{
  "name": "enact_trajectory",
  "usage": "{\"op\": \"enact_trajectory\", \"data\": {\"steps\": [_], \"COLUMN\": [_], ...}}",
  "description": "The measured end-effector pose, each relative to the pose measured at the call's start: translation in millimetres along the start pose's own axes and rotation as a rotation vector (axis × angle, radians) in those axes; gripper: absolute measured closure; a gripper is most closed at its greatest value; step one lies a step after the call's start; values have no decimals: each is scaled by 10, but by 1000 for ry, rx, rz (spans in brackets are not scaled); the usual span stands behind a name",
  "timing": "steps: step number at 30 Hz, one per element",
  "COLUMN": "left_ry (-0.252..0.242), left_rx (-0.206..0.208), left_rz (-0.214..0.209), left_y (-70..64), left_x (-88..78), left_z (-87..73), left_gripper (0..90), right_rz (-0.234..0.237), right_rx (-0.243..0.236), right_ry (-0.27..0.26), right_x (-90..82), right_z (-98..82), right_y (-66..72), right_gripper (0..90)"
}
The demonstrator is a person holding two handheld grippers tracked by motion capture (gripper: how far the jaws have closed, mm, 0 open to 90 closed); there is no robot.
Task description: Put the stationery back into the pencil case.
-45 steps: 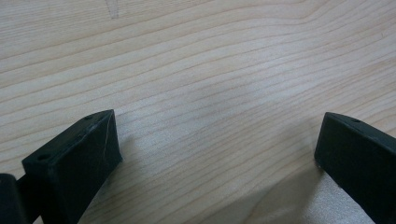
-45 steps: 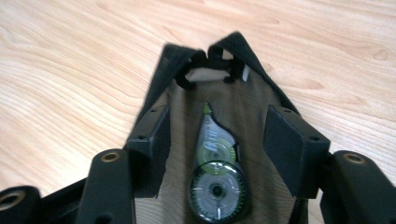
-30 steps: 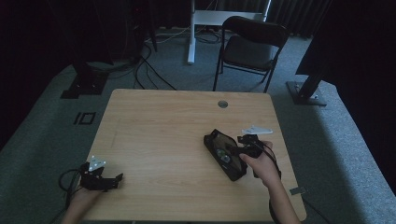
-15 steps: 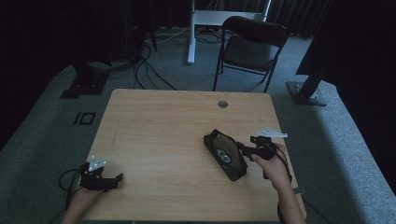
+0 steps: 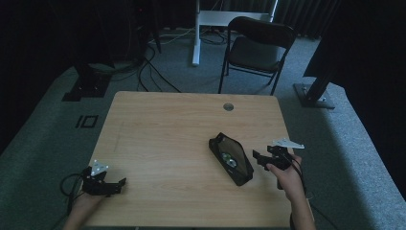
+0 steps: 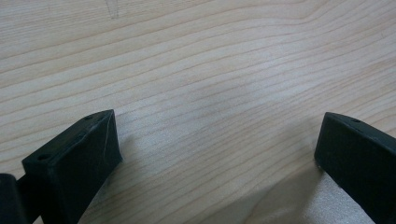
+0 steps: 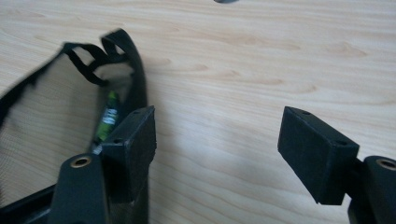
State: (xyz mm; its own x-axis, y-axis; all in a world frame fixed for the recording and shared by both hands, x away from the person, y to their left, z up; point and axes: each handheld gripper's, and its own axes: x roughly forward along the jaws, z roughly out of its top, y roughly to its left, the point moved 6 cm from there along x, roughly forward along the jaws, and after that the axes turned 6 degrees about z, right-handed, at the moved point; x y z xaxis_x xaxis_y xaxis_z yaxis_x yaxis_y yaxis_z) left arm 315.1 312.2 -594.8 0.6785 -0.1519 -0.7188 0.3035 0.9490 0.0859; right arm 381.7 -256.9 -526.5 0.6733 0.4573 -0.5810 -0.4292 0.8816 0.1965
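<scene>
Black mesh pouch [image 5: 231, 158] on pale wood-grain table [image 5: 163, 129]; black chair [image 5: 258, 45]

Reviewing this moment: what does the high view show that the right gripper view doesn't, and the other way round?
High view alone: the whole table with its round grommet hole, the folding chair behind it, the floor cables, the left gripper resting at the near left corner, and the right hand.

Right gripper view alone: a close look at the right gripper, jaws apart with bare wood between them, and the pouch's looped strap.

Both: the black mesh pouch with something green inside, lying on the wood.
</scene>
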Motion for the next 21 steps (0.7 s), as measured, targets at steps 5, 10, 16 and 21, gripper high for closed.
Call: {"op": "enact_trajectory", "data": {"steps": [5,10,16,21], "left_ry": [-1,-2,-2,-1], "left_rx": [0,-1,0,2], "left_rz": [0,0,0,0], "left_y": [0,0,0,2], "left_x": [0,1,1,0], "left_z": [0,1,0,0], "left_gripper": [1,1,1,1], "right_rz": [-26,-50,-85,-113], "right_rx": [23,32,32,55], "right_ry": [1,6,15,16], "right_x": [31,62,82,64], "right_z": [-131,-234,-364,-479], "right_y": [-109,-177,-239,-301], "right_gripper": [245,222,194,181]}}
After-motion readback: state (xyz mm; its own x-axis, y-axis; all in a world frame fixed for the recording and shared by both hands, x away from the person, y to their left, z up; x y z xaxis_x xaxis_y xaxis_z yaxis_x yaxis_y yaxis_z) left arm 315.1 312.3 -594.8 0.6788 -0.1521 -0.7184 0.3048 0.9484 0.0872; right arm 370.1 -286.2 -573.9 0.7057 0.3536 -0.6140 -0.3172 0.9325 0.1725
